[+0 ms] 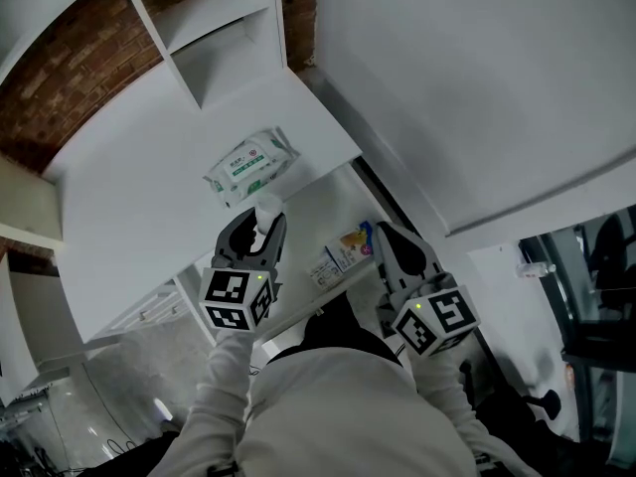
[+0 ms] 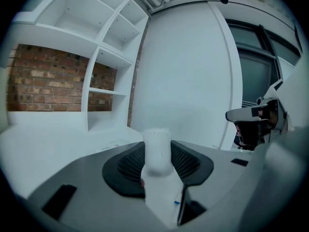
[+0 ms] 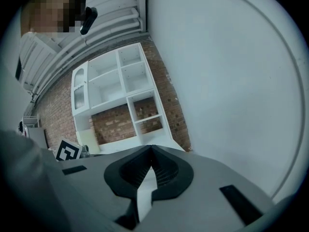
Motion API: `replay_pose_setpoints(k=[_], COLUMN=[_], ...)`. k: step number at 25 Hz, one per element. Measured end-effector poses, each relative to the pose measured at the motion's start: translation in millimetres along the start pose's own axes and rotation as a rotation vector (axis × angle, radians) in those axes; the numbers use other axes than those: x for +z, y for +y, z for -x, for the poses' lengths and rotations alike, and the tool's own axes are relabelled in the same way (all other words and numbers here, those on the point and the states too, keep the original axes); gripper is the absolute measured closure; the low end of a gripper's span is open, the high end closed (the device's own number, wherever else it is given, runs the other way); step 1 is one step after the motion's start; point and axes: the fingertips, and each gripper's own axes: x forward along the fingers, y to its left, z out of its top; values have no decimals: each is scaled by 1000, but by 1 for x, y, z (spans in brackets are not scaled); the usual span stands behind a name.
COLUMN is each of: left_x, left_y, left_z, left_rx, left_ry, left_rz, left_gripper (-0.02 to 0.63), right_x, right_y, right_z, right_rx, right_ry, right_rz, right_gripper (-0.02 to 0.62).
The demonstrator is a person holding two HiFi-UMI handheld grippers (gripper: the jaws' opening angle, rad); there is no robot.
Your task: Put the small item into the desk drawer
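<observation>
A small white bottle (image 1: 266,210) with a cap is clamped between the jaws of my left gripper (image 1: 260,223). In the left gripper view the bottle (image 2: 157,151) stands up between the black pads and hides their tips. It hangs over the near-left part of the open desk drawer (image 1: 320,205), just under the desk's front edge. My right gripper (image 1: 382,234) is at the drawer's right end. In the right gripper view its jaws (image 3: 151,148) meet at the tips with nothing between them.
A green-and-white pack of wipes (image 1: 250,167) lies on the white desk top (image 1: 149,157) near its front edge. Inside the drawer lie a yellow-and-blue box (image 1: 351,245) and a small white box (image 1: 324,267). White shelving (image 1: 214,28) stands against a brick wall behind the desk.
</observation>
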Motion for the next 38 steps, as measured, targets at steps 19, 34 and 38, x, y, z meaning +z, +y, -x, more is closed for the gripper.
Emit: replay_pose_setpoints(k=[19, 34, 38], left_x=[-97, -186, -212], left_y=[-8, -10, -7], left_z=[-46, -64, -69], left_rx=[-69, -78, -75], left_ry=[277, 526, 590], left_rz=[-14, -81, -96], left_gripper=[430, 430, 430], right_x=[-11, -8, -8], right_y=[-12, -24, -27], right_z=[-3, -1, -1], right_rx=[-26, -40, -44], right_ry=[34, 33, 34], right_rz=[-14, -8, -9], right_gripper=[568, 568, 568])
